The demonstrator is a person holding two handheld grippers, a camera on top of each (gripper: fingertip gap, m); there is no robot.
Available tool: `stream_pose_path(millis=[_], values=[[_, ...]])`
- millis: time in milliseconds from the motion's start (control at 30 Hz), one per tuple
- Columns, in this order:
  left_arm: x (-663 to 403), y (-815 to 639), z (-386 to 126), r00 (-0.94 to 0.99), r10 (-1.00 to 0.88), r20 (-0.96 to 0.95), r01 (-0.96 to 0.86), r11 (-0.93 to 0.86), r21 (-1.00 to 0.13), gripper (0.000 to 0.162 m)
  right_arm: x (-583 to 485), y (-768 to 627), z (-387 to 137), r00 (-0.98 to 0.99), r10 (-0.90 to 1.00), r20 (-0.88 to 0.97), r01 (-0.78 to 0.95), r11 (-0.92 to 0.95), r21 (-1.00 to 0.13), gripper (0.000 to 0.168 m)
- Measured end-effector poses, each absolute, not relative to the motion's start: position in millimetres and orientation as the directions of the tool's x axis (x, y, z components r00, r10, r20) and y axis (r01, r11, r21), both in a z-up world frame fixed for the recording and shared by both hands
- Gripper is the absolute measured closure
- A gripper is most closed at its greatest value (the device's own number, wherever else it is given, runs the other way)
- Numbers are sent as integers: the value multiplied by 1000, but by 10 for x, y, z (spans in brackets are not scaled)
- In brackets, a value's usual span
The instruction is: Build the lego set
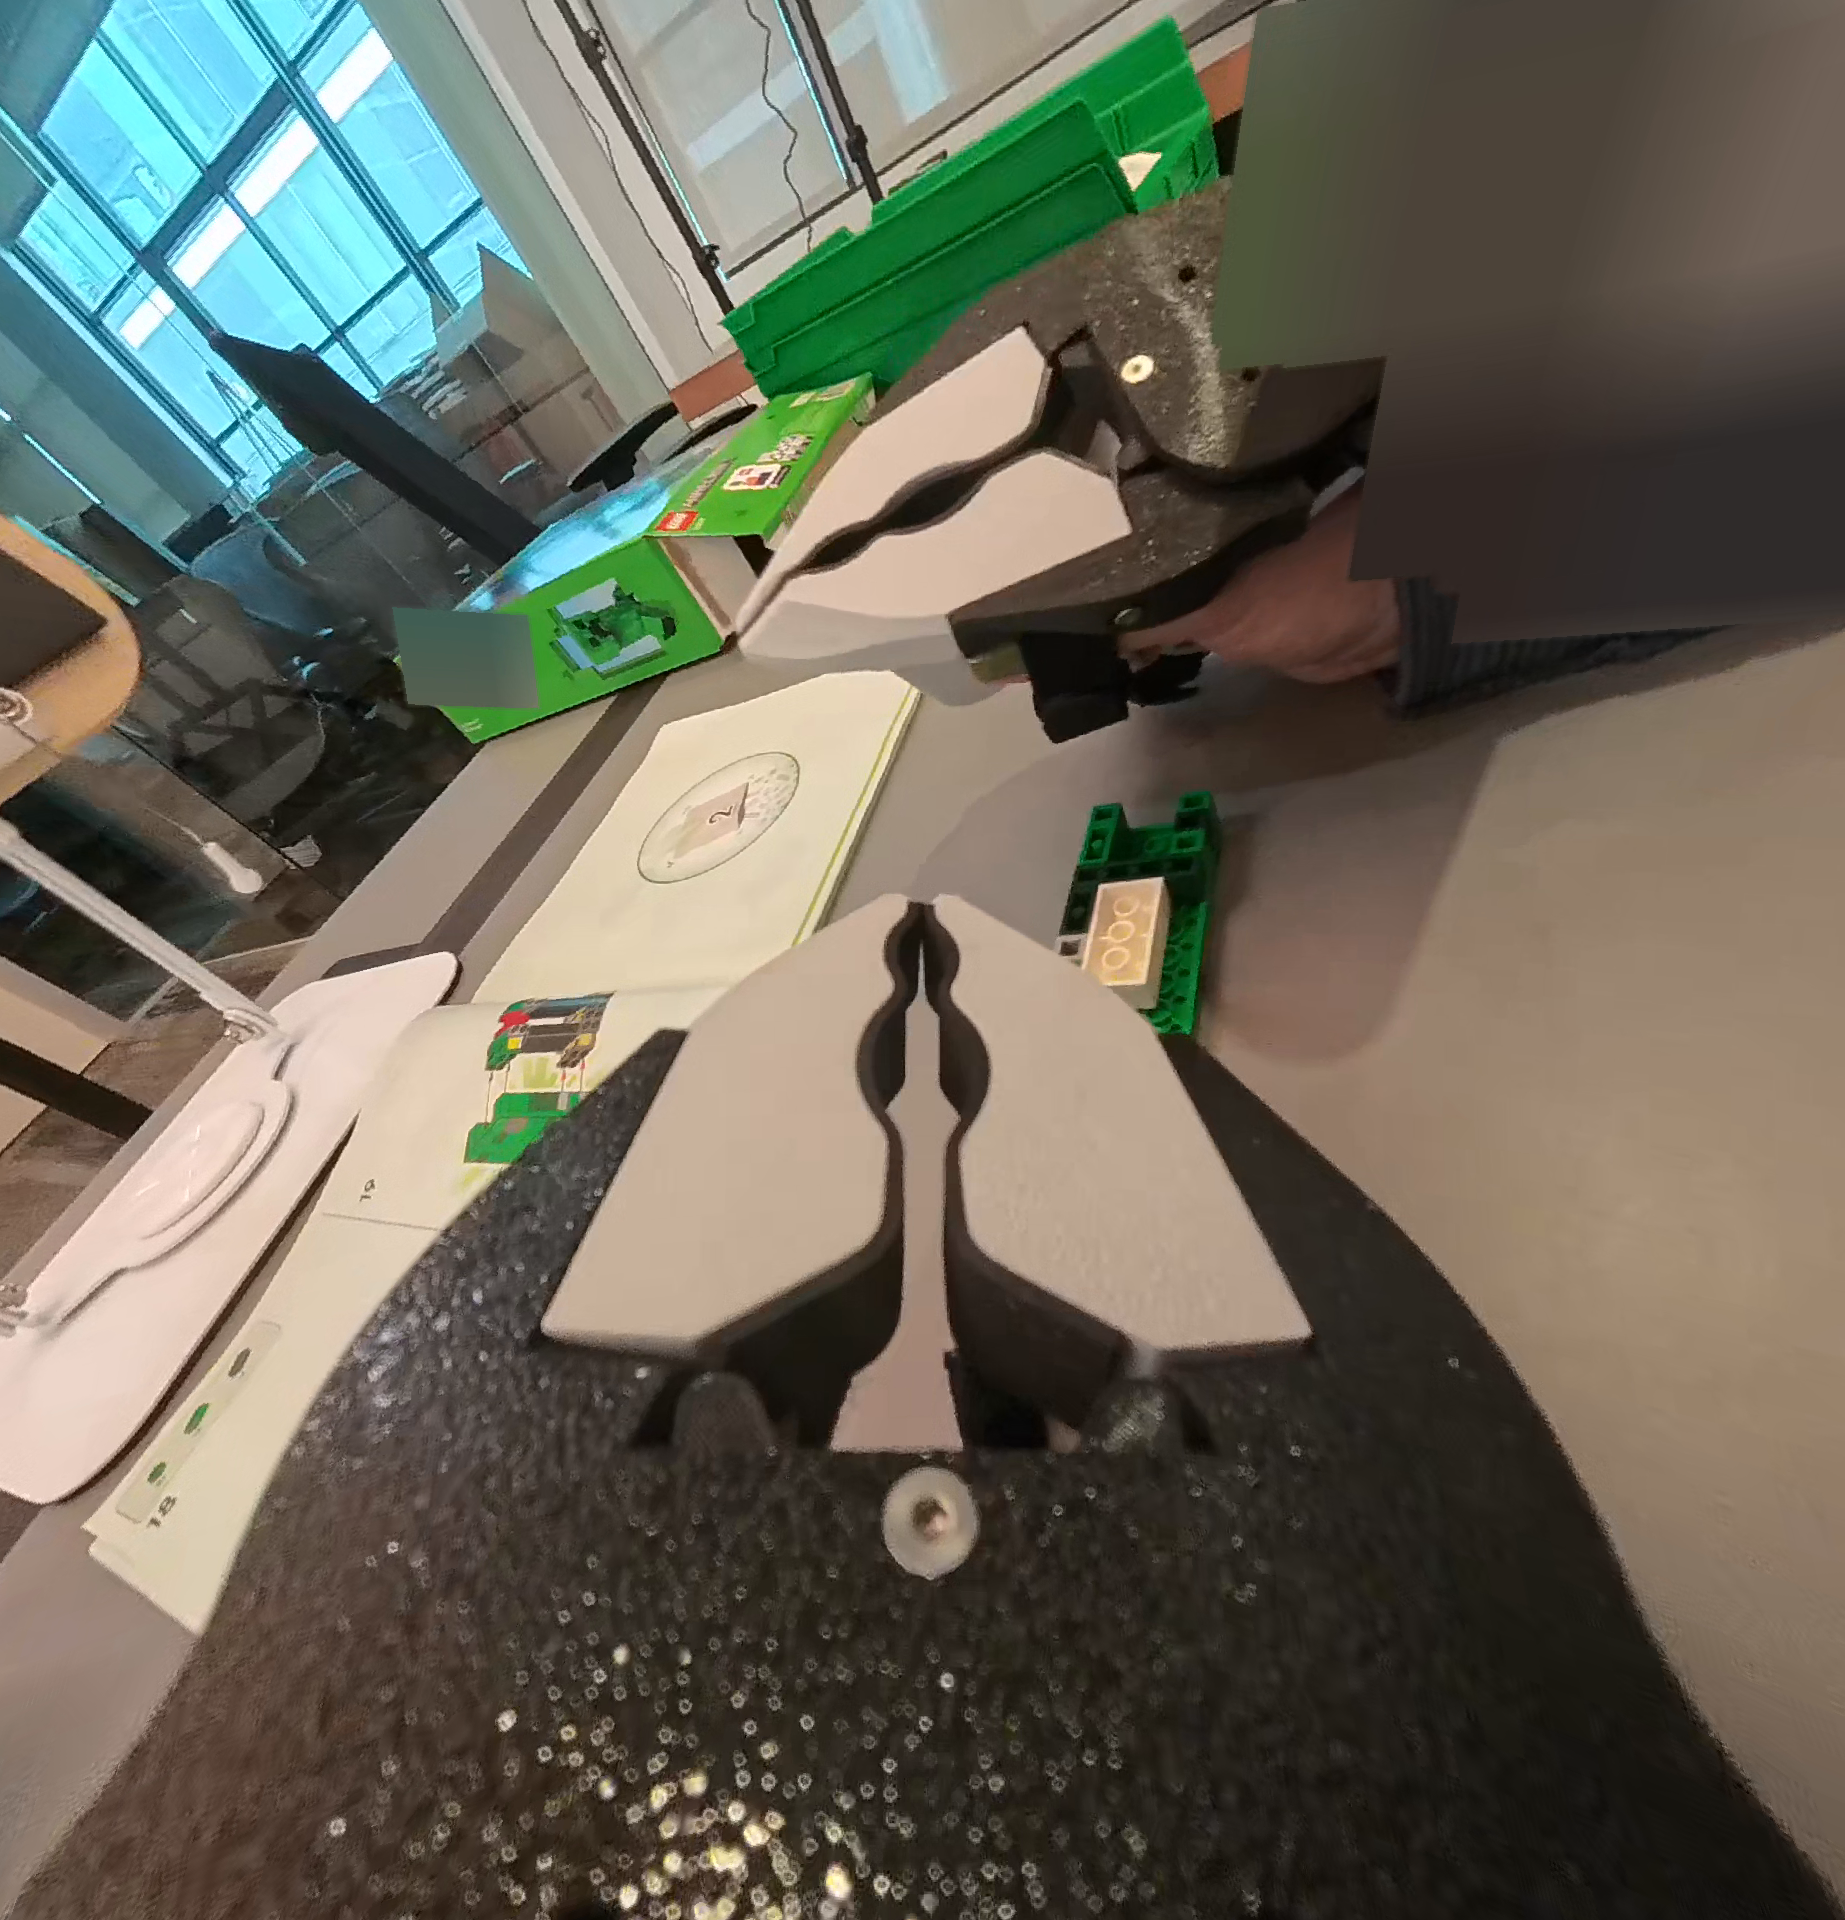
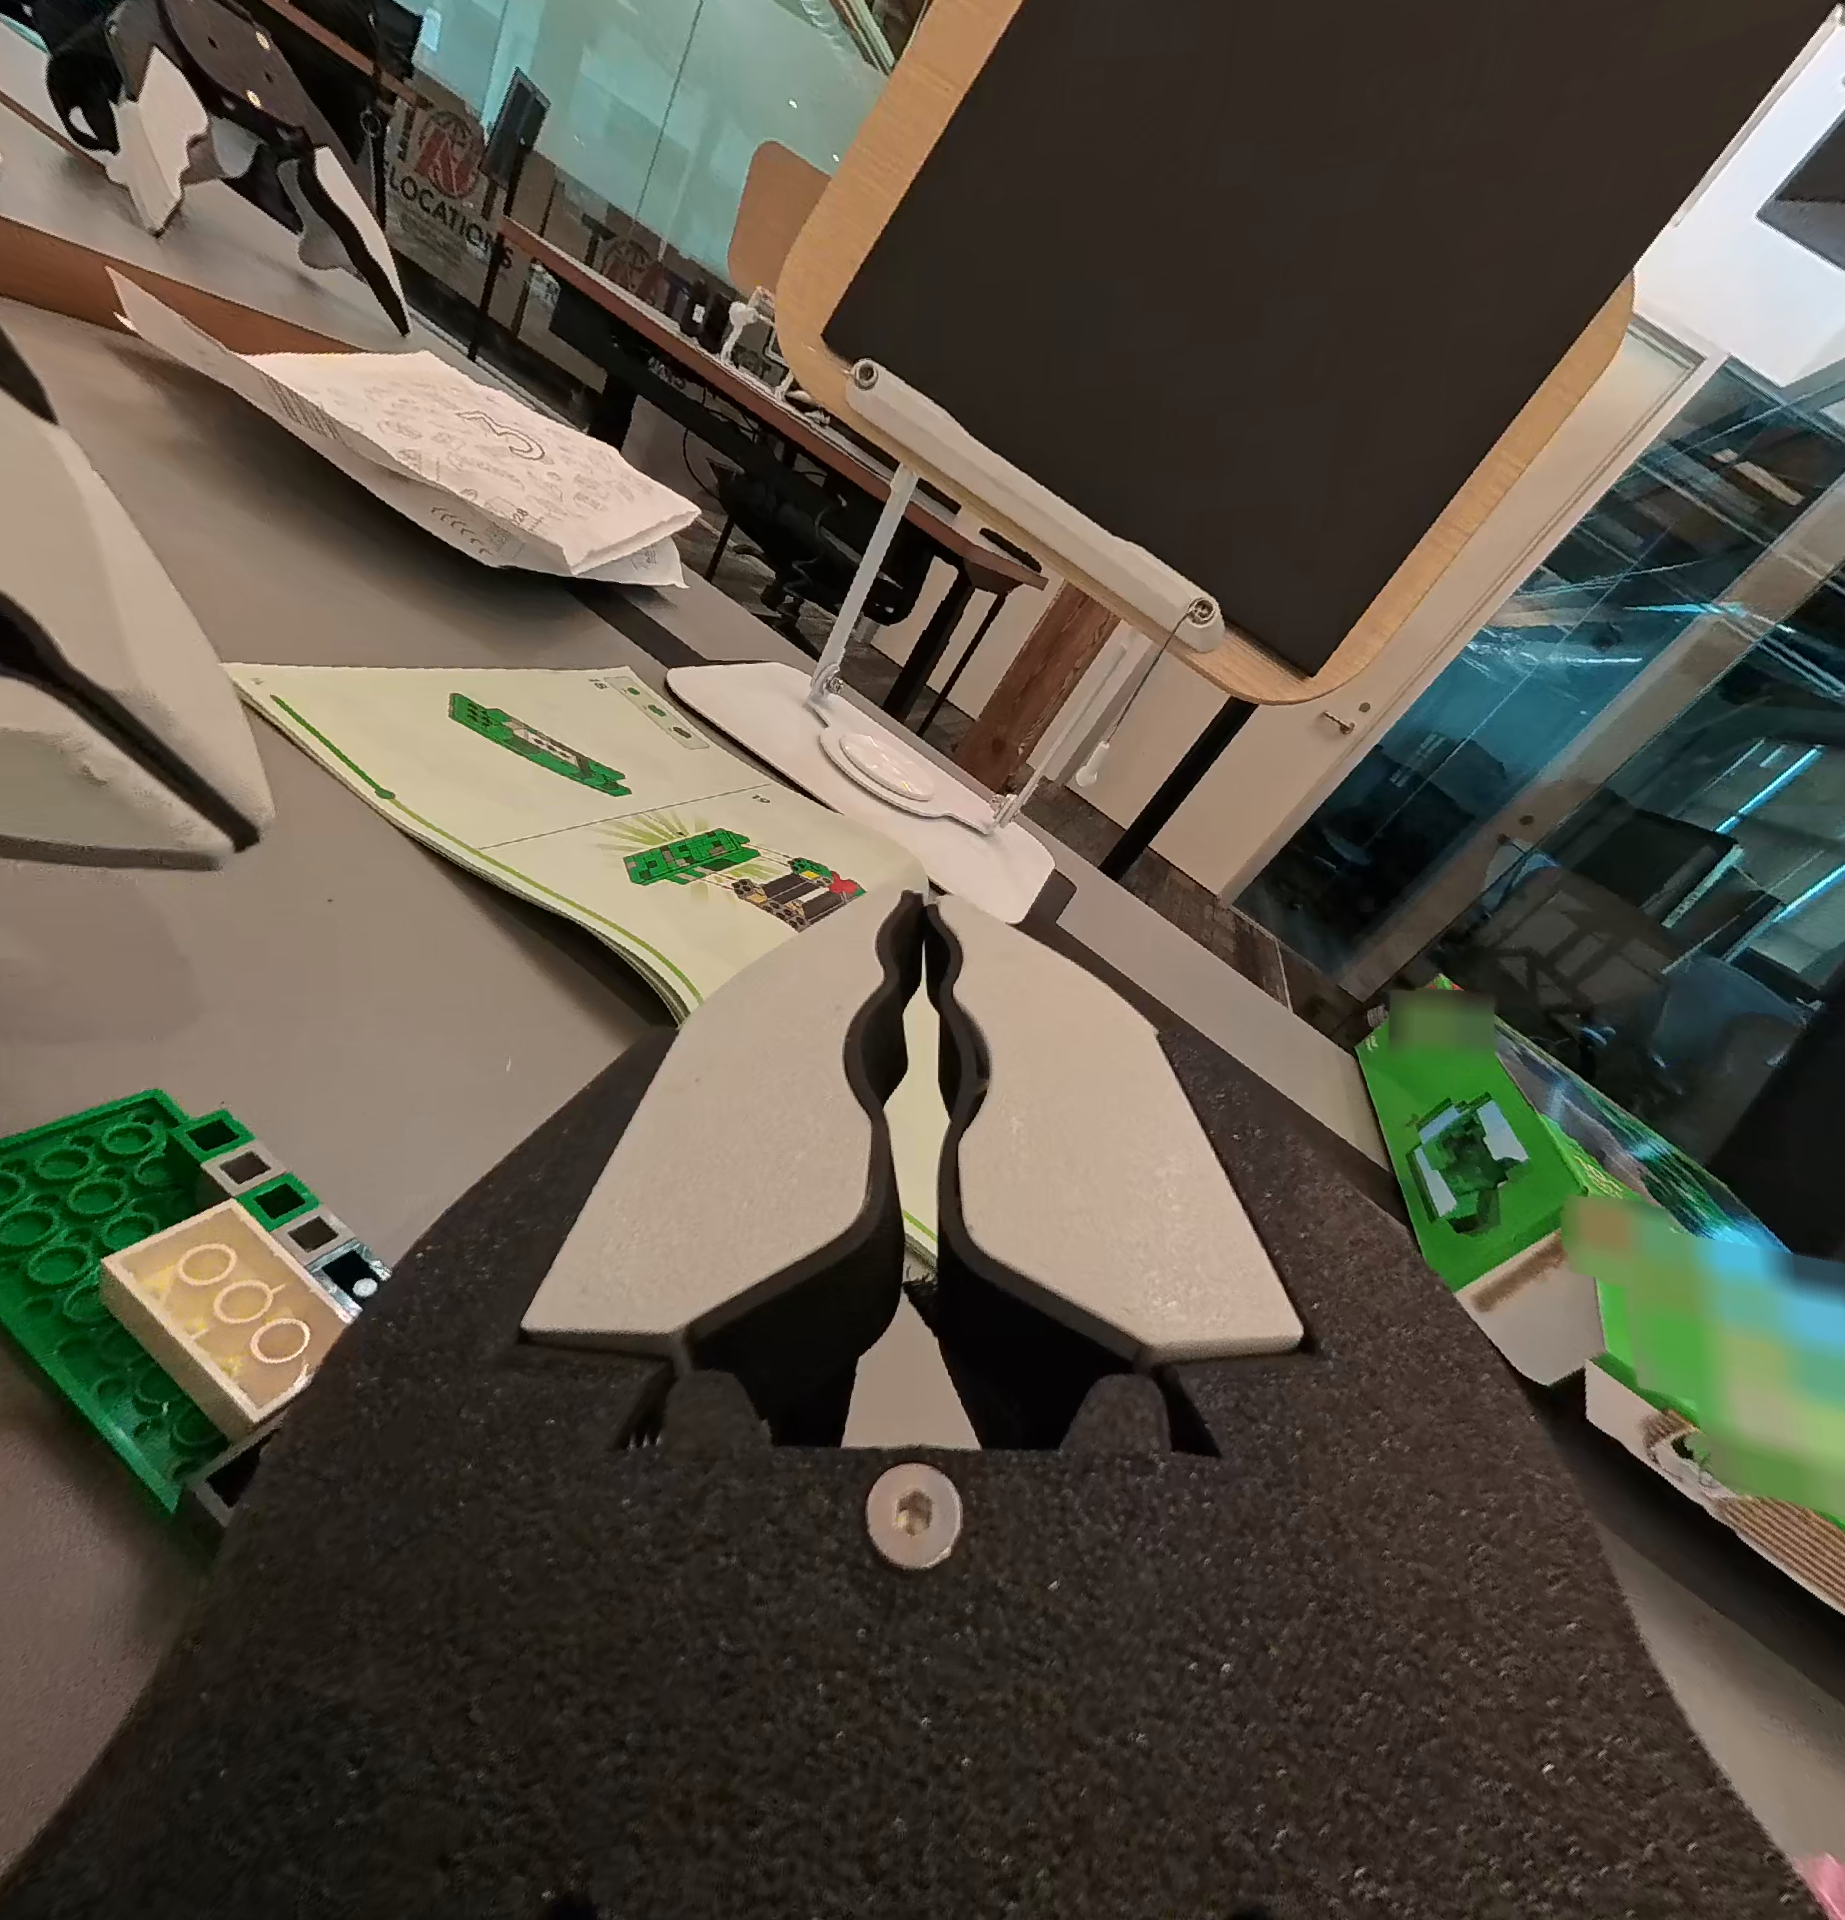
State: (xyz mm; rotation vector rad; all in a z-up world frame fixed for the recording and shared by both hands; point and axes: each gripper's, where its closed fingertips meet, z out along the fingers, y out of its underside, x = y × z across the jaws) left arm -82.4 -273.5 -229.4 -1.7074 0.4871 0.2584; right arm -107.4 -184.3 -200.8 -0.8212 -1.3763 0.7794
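Lego assembly (image 1: 1146,914) lies flat on the smooth grey table (image 1: 1520,1143), underside up: glossy green plates showing rows of round tube sockets, small dark and grey square bricks along one edge, and a pale cream translucent brick (image 1: 1124,928) with three rings seated on top. Right wrist view shows the same assembly (image 2: 76,1236) at lower left, beside that gripper's body; nothing grips it.

Left gripper (image 1: 926,914): fingertips pressed together, empty, wavy black inner edges meeting at the tip, matte grey faceted pads on a grainy black body. It sits above the table, tips just left of the assembly, not touching it.

Right gripper (image 2: 923,914): same build, tips closed on nothing, pointing over the booklet. In the left wrist view it hangs above the assembly (image 1: 762,623), held by a hand (image 1: 1282,623) in a striped sleeve.

Instruction booklet (image 1: 689,894) lies open, pale cream-green pages, thin and flat, printed with green build diagrams. A crumpled white paper bag (image 2: 461,457) rests beyond it. A white lamp-like stand base (image 2: 897,790), flat with rounded corners, carries thin metal rods and a dark wood-rimmed panel (image 2: 1261,291). Glossy green cardboard box (image 1: 606,603) sits at the table edge; ribbed green plastic bins (image 1: 959,249) stack farther back.
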Motion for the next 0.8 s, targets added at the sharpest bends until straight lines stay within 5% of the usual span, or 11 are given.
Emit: stream_pose_path(millis=[33,800], values=[[-830,-2737,-2290,887,-173,-428,-452,-131,-883,162,-1074,-1844,-2010,46,858,512,4,512,-859,168],[-833,-2726,-2313,890,-180,-419,-445,-145,-884,162,-1083,-1860,-2028,33,858,512,10,512,-859,168]])
